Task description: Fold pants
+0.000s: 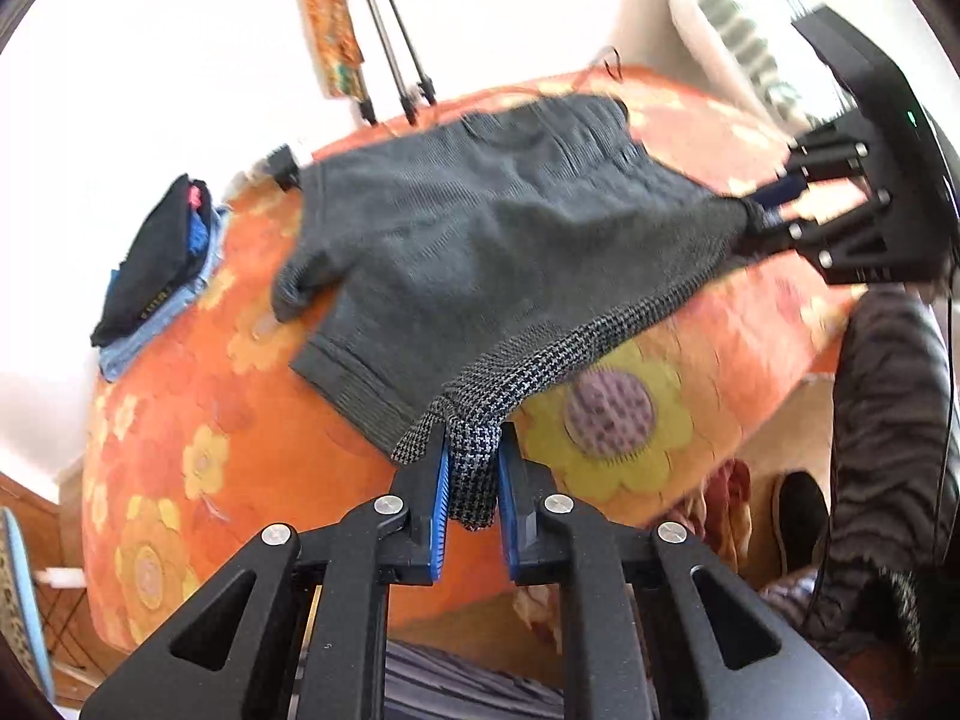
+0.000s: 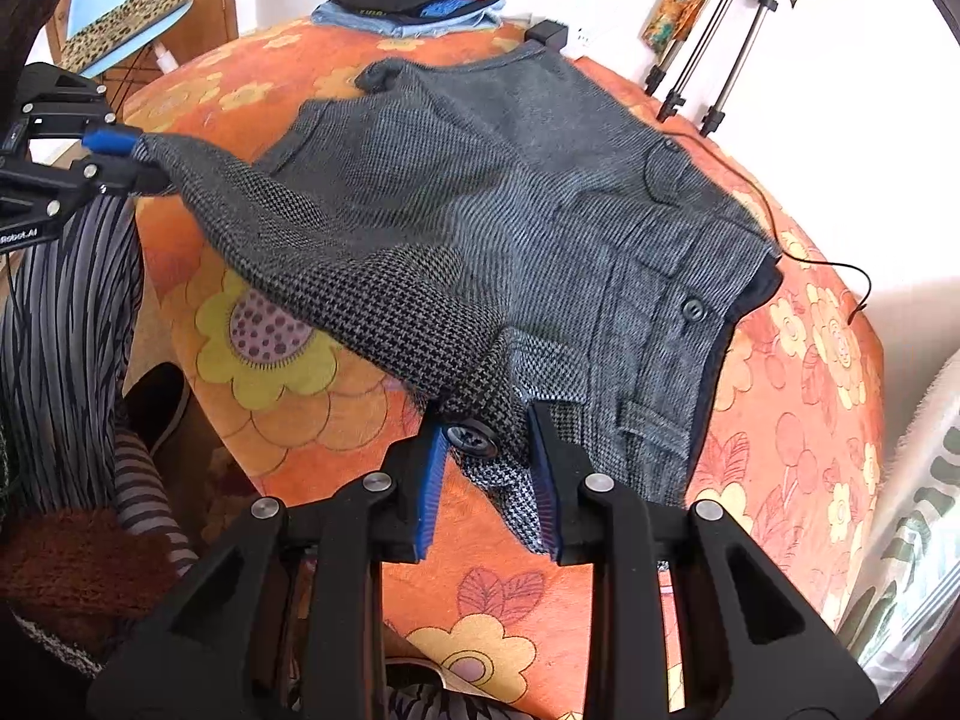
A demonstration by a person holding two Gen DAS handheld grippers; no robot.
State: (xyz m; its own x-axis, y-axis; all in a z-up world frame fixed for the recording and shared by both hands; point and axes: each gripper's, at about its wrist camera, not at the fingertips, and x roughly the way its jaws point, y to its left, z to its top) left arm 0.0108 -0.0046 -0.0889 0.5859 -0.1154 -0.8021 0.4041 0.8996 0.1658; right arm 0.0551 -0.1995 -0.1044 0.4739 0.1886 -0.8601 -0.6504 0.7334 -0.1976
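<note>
Grey houndstooth pants (image 1: 480, 228) (image 2: 480, 192) lie spread on an orange flowered cover (image 1: 180, 420) (image 2: 810, 390), with their near edge lifted off it. My left gripper (image 1: 473, 450) is shut on one corner of that edge, the cloth bunched between its blue pads (image 1: 443, 480). My right gripper (image 2: 486, 438) is shut on the waistband beside a dark button (image 2: 477, 438). Each wrist view shows the other gripper too: the right gripper (image 1: 762, 210) at the far right, the left gripper (image 2: 135, 159) at the far left. The raised edge hangs stretched between them.
A stack of folded clothes (image 1: 156, 264) (image 2: 414, 0) sits at the far side of the cover. Tripod legs (image 1: 390, 60) (image 2: 720, 30) stand behind it. A thin black cable (image 2: 810, 258) trails over the cover. A person's striped trouser leg (image 1: 888, 420) (image 2: 60, 330) is close by.
</note>
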